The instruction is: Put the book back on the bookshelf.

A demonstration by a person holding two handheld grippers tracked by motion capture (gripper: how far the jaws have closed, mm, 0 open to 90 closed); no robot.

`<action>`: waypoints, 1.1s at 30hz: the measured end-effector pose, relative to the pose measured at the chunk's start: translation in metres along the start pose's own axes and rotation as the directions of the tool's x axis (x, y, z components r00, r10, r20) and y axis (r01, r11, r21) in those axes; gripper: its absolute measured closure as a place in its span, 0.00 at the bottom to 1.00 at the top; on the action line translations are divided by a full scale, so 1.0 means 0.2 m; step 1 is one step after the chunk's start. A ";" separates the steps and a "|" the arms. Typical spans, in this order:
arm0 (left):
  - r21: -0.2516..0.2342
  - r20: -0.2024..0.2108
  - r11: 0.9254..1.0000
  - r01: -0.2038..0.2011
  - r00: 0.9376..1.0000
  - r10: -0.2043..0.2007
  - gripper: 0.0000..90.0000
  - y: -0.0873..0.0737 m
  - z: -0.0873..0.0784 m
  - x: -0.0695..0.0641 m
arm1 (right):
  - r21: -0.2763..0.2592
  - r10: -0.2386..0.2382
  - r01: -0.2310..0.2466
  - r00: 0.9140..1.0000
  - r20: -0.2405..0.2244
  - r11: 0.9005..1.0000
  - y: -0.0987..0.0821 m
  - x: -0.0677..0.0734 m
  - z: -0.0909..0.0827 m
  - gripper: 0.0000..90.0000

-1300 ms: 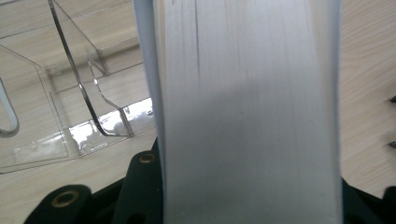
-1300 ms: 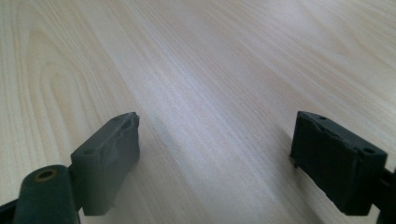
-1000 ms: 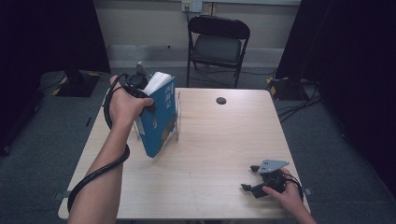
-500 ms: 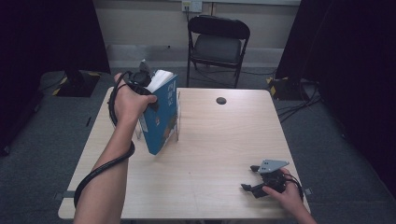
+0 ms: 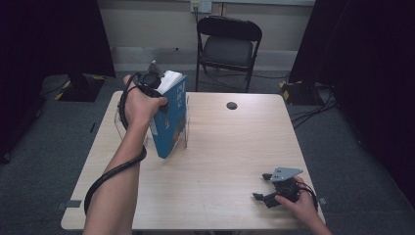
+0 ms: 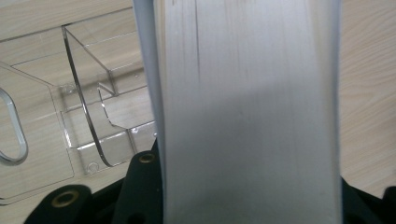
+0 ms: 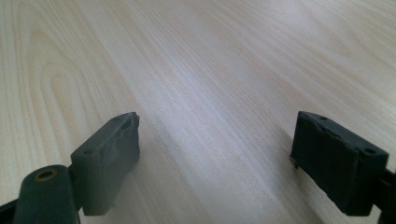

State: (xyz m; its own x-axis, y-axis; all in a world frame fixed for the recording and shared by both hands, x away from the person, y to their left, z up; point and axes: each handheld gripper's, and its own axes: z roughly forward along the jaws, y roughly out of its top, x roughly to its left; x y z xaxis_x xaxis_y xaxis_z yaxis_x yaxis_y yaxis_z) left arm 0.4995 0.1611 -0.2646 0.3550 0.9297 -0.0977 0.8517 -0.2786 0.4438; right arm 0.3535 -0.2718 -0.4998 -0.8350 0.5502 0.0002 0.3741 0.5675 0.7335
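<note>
blue book held tilted over a clear stand

the light wooden bench (image 5: 220, 161) carries everything, with a small dark round disc (image 5: 231, 105) near its far edge. beyond it a black folding chair (image 5: 228, 46) stands on the grey floor.

the blue book (image 5: 171, 122) is at the far left part of the bench, tilted, its white page edge (image 6: 247, 112) facing up toward the left gripper's camera. the left gripper (image 5: 151, 83) pinches it at the top, jaws either side of the page block. the book's lower corner hangs down at the clear acrylic stand (image 6: 88, 121), which sits on the bench just beside and behind it; i cannot tell whether the two touch.

the right gripper (image 5: 274, 188) rests low at the near right corner of the bench, well apart from the book, its jaws spread wide over bare wood with nothing between them.
</note>
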 end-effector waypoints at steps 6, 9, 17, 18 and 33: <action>-0.017 -0.006 1.000 0.014 1.000 -0.014 0.69 0.01 0.01 0.01 | 0.000 0.000 0.000 1.000 0.000 1.000 0.00 0.00 0.00 0.16; -0.019 -0.005 0.999 0.027 1.000 -0.027 0.69 0.01 0.02 0.01 | 0.000 0.000 0.000 1.000 0.000 1.000 0.00 0.00 0.00 0.16; -0.025 -0.014 0.999 0.044 0.999 -0.045 0.69 0.04 0.04 0.01 | 0.000 0.000 0.000 1.000 0.000 1.000 0.00 0.00 0.00 0.16; -0.026 -0.018 0.999 0.038 0.999 -0.039 0.69 0.04 0.04 0.01 | 0.000 0.000 0.000 1.000 0.000 1.000 0.00 0.00 0.00 0.16; -0.062 -0.045 0.997 0.045 0.998 -0.048 0.69 0.07 0.08 -0.01 | 0.001 0.002 -0.002 1.000 -0.001 1.000 0.00 0.00 0.00 0.16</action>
State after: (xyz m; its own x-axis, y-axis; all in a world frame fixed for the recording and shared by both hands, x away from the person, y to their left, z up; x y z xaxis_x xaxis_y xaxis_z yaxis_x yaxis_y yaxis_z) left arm 0.5166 0.1518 -0.2722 0.2961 0.9519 -0.0787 0.8413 -0.2209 0.4934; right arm 0.3534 -0.2718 -0.4998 -0.8347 0.5507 0.0019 0.3757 0.5669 0.7331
